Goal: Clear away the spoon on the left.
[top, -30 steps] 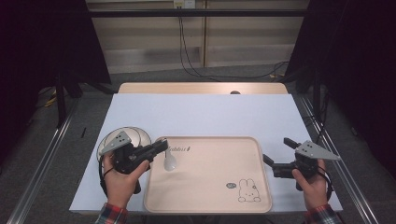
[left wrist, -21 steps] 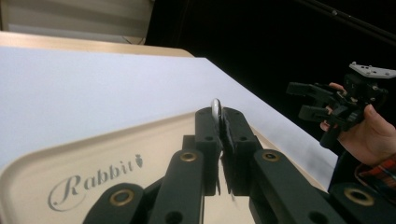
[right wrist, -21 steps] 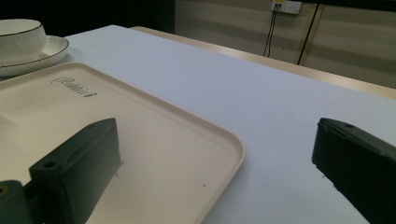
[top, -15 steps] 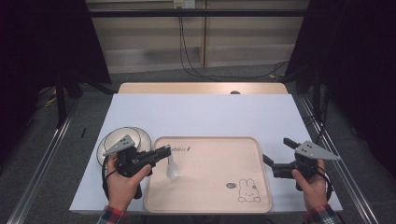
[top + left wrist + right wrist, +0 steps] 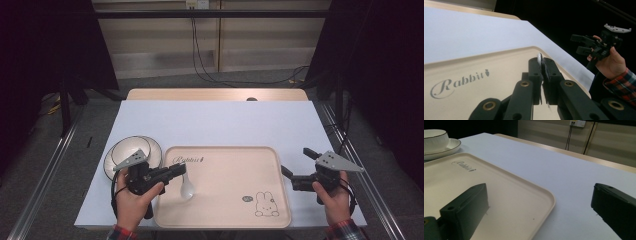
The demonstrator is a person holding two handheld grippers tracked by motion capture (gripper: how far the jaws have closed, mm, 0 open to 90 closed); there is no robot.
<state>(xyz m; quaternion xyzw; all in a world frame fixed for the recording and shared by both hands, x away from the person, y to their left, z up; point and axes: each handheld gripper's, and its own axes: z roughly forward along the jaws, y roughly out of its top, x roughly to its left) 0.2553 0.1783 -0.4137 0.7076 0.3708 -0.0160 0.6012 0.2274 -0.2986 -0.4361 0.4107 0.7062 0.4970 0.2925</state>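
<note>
Two views of change, high view: the left gripper [image 5: 176,171] has carried the spoon [image 5: 187,186] further down and in over the tray [image 5: 230,210]; a second ago the spoon's bowl hung near the tray's upper left corner, now it lies lower, touching or just over the tray floor, left of centre.
High view, bowl and plate: the white bowl [image 5: 131,152] sits on its plate [image 5: 111,162] on the surface [image 5: 220,122], just beside the tray's left edge, behind the left hand [image 5: 131,202], unmoved.
High view, right side: the right gripper [image 5: 295,167] hovers off the tray's right rim, its place unchanged, its fingers spread wide with nothing between them.
Left gripper view: the fingers [image 5: 535,68] are pressed together on the spoon's thin handle [image 5: 539,58], whose edge shows as a pale sliver between them; below lies the tray's "Rabbit" lettering [image 5: 456,81], and the right gripper [image 5: 582,45] waits far off.
Right gripper view: both black fingers [image 5: 467,211] stand far apart over the tray's right rim [image 5: 546,195] and the bare surface [image 5: 564,167], holding nothing; the bowl [image 5: 435,140] shows far off at top left.
Meaning for the work: I judge the spoon to be almost laid down on the tray; what remains is to let go of the handle and draw the left hand back without dragging the spoon.
Risk: the handle is thin, so it may stick or tip on release.
</note>
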